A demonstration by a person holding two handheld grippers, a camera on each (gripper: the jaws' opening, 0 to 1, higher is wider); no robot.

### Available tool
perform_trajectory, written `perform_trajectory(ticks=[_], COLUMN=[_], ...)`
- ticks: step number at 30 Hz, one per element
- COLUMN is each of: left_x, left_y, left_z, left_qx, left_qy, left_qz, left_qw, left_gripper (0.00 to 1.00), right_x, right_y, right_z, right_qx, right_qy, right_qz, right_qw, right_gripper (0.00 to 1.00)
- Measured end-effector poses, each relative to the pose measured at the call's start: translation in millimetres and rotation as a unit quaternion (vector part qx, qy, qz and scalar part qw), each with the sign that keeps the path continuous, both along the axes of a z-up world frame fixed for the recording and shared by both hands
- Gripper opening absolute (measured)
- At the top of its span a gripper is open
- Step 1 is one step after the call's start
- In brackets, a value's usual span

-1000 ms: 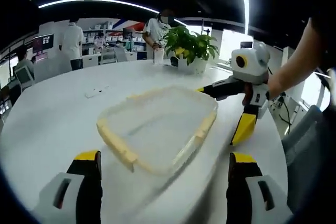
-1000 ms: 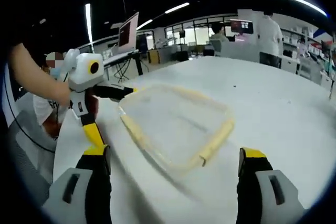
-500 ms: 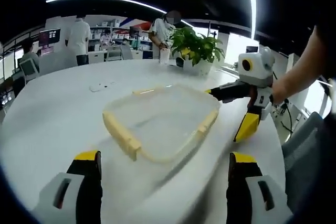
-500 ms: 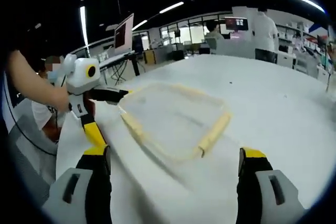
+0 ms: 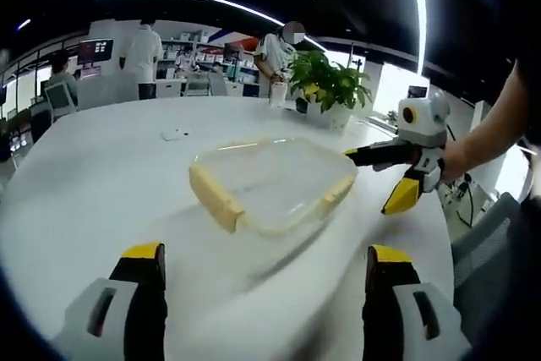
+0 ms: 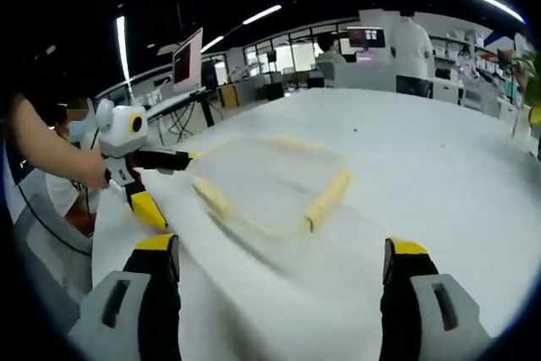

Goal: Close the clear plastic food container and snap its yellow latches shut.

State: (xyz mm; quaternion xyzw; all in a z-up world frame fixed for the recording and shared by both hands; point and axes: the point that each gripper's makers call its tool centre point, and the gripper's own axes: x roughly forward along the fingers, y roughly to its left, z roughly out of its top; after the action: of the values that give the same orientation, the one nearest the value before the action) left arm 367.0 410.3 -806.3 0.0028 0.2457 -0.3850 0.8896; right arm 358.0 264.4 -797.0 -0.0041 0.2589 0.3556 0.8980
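The clear plastic food container (image 5: pixel 275 183) lies flat on the white round table (image 5: pixel 93 200), its lid on and yellow latches (image 5: pixel 215 199) along its sides. In the right gripper view the container (image 6: pixel 270 188) sits mid-table with a yellow latch (image 6: pixel 328 199) facing me. My left gripper (image 5: pixel 262 293) stands open, well short of the container. My right gripper (image 6: pixel 279 281) is open too, with nothing between its fingers. The right gripper (image 5: pixel 397 177) also appears beside the container's right edge. The left gripper (image 6: pixel 156 182) shows at the container's left side.
A potted green plant (image 5: pixel 325 86) stands at the table's far side. A small white object (image 5: pixel 175 134) lies beyond the container. Several people stand among desks and monitors (image 6: pixel 188 58) in the background. A person's arm (image 6: pixel 46 154) holds the other gripper.
Both grippers have drawn back from the container, which looks smaller and farther in both views. Both stay open.
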Motion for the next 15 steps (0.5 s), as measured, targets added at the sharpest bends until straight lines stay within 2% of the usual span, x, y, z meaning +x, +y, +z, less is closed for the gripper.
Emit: perform_trajectory(ticks=[6, 8, 10, 15], left_x=[-7.3, -9.1, -10.4, -17.9], left_y=[10.7, 15.8, 21.7, 30.8], left_z=[1.5, 1.9, 5.2, 8.3], left_qx=[-0.01, -0.011, -0.019, -0.017], left_qy=[0.005, 0.006, 0.007, 0.006], left_qz=[0.02, 0.027, 0.04, 0.046], left_qw=[0.9997, 0.9996, 0.999, 0.9988], left_gripper=[0.95, 0.94, 0.94, 0.92], right_x=[-12.7, -14.9, -17.1, -22.4], right_y=[-7.1, -11.8, -14.6, -20.9], right_z=[0.0, 1.7, 4.9, 10.7], right_qx=[-0.003, -0.012, 0.007, 0.018], right_qy=[0.007, -0.001, 0.006, 0.004], right_qz=[-0.008, -0.017, -0.031, -0.048], right_qw=[0.9999, 0.9998, 0.9995, 0.9987], right_gripper=[0.97, 0.98, 0.97, 0.96])
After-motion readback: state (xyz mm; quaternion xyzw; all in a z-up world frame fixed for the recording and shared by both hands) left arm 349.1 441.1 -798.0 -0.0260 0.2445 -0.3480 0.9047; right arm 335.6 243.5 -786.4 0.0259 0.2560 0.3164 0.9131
